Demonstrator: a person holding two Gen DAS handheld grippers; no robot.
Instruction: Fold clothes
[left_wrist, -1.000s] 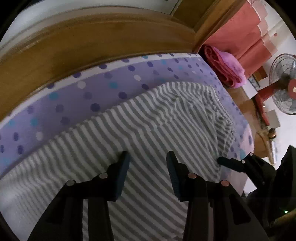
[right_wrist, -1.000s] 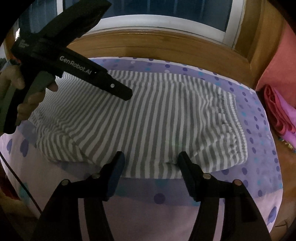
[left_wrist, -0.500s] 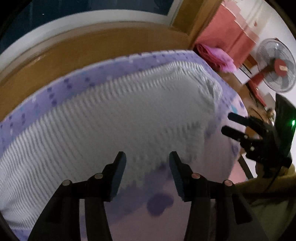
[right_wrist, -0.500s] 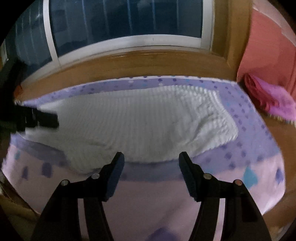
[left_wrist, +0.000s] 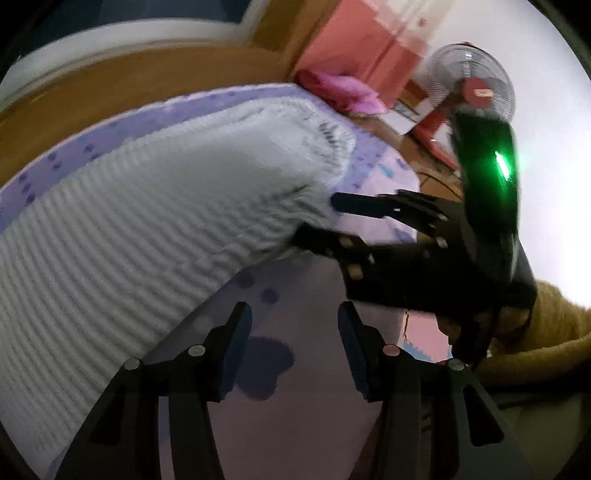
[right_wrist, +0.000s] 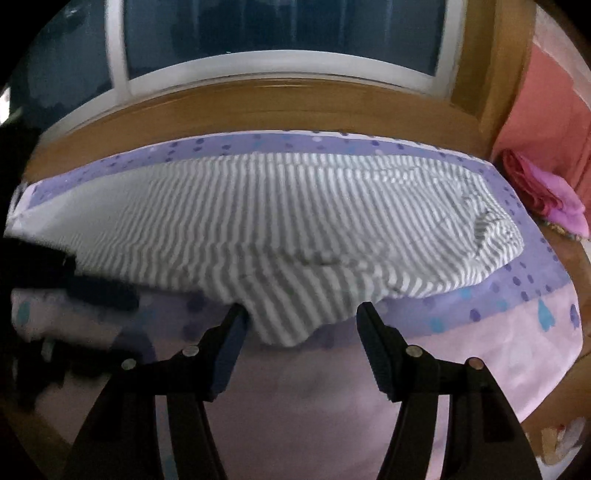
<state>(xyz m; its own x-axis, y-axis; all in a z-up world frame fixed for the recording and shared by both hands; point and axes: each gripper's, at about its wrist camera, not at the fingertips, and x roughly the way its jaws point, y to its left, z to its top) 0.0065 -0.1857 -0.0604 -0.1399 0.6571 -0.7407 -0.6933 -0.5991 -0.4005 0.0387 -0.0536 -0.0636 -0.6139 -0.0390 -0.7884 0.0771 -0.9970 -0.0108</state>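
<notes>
A grey and white striped garment (right_wrist: 295, 229) lies spread flat on a purple dotted bed sheet (right_wrist: 517, 295). It also shows in the left wrist view (left_wrist: 155, 221), blurred. My right gripper (right_wrist: 299, 317) is open and empty, its jaws on either side of a flap at the garment's near edge. In the left wrist view my right gripper (left_wrist: 314, 218) sits with its fingertips at that near edge. My left gripper (left_wrist: 293, 317) is open and empty over bare sheet (left_wrist: 295, 424), just off the garment's near edge.
A wooden headboard (right_wrist: 295, 107) and a window (right_wrist: 280, 33) stand behind the bed. Folded pink cloth (right_wrist: 546, 192) lies to the right of the bed. A red standing fan (left_wrist: 469, 85) is at the far right. A yellow sleeve (left_wrist: 546, 332) holds the right gripper.
My left gripper has pulled back off the garment to the bare sheet in front of it. My right gripper has moved forward to the garment's near edge. Both stay open.
</notes>
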